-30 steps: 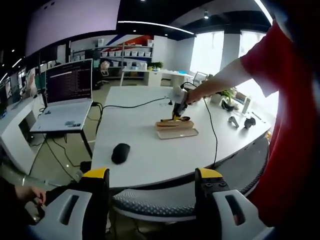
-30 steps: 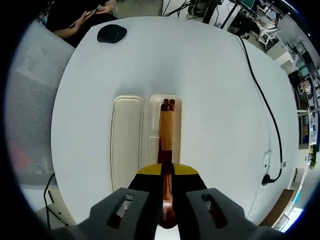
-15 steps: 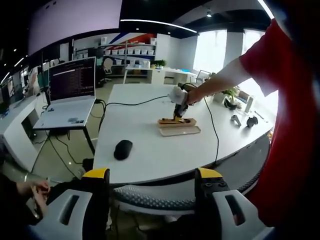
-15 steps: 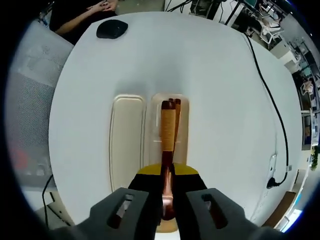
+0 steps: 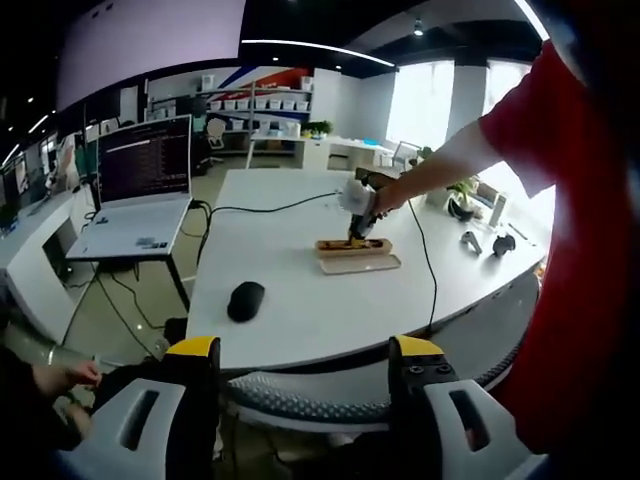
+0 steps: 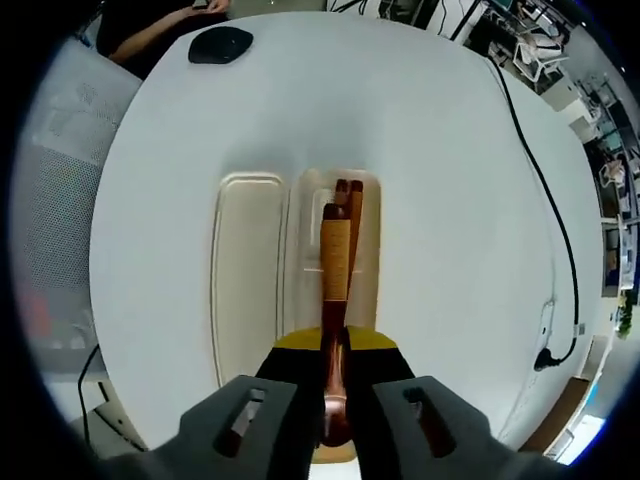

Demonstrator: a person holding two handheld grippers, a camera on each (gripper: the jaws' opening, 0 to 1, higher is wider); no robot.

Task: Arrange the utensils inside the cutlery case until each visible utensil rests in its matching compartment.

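- Gripping a bundle of wooden utensils (image 6: pixel 336 262), the right gripper (image 6: pixel 335 352) has its yellow-tipped jaws pressed onto the handles, which run up between them and out over the cutlery case (image 6: pixel 246 262)
- The utensils are reddish-brown wood with a lighter tan band around the middle; how many pieces make up the bundle I cannot tell, though two or three tips show at the far end
- The cutlery case lies open on the white table (image 6: pixel 420 150) as two pale, long halves side by side; the bundle sits over the right-hand half, its far tips near that half's far end, while the left-hand half has nothing in it
- Whether the utensils rest on the case floor or hang just above it cannot be told
- A black mouse (image 6: pixel 220 44) lies near the far edge of the table, well apart from the case, and a black cable (image 6: pixel 545 215) curves along the table's right side
- In the left gripper view, the left gripper (image 5: pixel 305 360) is held back from the table with its jaws spread wide and nothing between them
- That view shows the person's arm in a red sleeve (image 5: pixel 535 120) reaching to the case (image 5: pixel 358 262) at the middle of the table, with the right gripper (image 5: pixel 356 205) above it
- An open laptop (image 5: pixel 140 190) stands on a side table at the left
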